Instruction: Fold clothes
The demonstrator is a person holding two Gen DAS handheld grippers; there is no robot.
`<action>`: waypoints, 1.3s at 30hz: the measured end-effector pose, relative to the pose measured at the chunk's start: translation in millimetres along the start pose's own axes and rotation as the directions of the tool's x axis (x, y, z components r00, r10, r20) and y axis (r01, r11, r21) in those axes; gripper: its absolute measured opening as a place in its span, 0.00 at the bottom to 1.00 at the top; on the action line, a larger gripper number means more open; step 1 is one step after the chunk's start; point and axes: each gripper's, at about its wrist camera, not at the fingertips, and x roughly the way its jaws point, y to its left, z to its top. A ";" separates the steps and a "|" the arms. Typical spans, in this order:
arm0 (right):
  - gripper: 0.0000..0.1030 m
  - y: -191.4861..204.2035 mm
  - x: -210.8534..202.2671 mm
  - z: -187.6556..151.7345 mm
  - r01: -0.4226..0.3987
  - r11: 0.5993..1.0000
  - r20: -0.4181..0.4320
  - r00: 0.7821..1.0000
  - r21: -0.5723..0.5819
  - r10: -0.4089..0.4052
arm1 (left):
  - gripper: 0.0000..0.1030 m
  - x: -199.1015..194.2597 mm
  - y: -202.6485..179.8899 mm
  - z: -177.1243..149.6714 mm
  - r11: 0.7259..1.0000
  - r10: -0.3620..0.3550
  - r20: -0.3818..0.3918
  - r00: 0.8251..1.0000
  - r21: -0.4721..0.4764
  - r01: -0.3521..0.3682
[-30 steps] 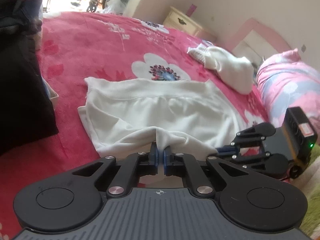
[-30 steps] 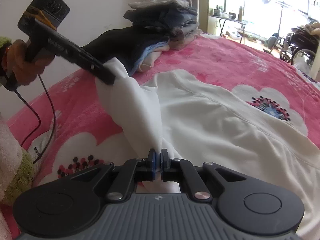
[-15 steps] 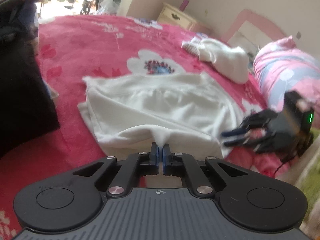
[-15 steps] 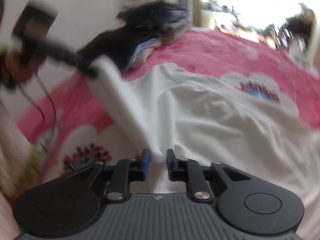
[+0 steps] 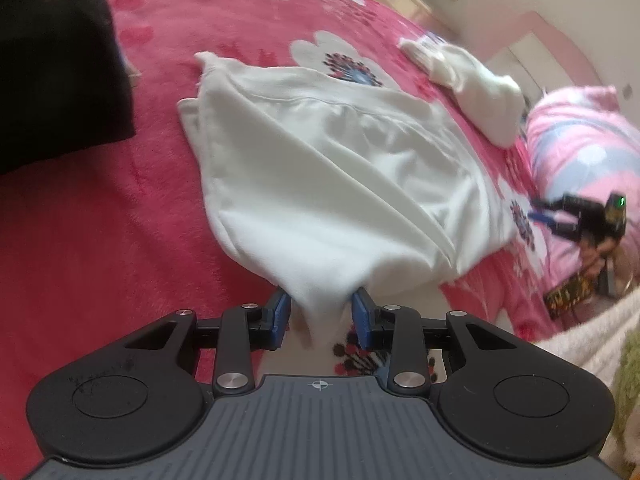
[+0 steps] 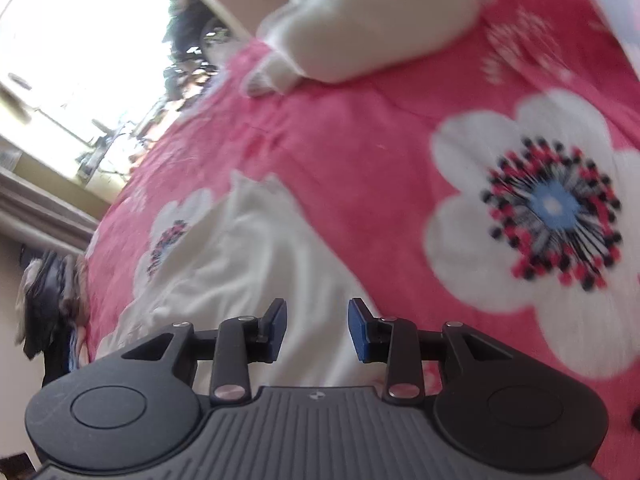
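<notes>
Here two white garments lie on one pink floral blanket: a folded top and a smaller bundle. The left gripper has just been opening, jaws spread, a tuck of the top loose between them. The right gripper has also been opening, nothing between its jaws.

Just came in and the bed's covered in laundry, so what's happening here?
A person with a claw in each hand is folding a white top on the pink flowered blanket. Both claws have just been opening. A bunch of the top's edge sits between the left claw's parted jaws, no longer pinched. The right claw is off to the side, open with nothing in it. Another white garment lies farther up the bed, and dark clothes sit on the left.
</notes>
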 end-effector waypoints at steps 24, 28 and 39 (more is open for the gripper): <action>0.02 20.0 31.1 -30.2 0.128 0.875 -0.037 0.986 -0.467 -0.164 | 0.04 9.8 -12.6 -7.4 0.986 0.125 0.043 0.991 0.102 -0.128; 0.01 45.3 5.9 -31.0 0.210 0.807 0.094 0.977 -0.552 -0.190 | 0.02 -18.7 -27.8 -1.0 0.975 0.135 0.114 0.984 0.161 -0.152; 0.01 66.5 -18.1 -15.5 0.272 0.758 0.196 0.962 -0.593 -0.191 | 0.01 -38.0 -38.9 1.0 0.939 0.169 0.141 0.976 0.277 -0.203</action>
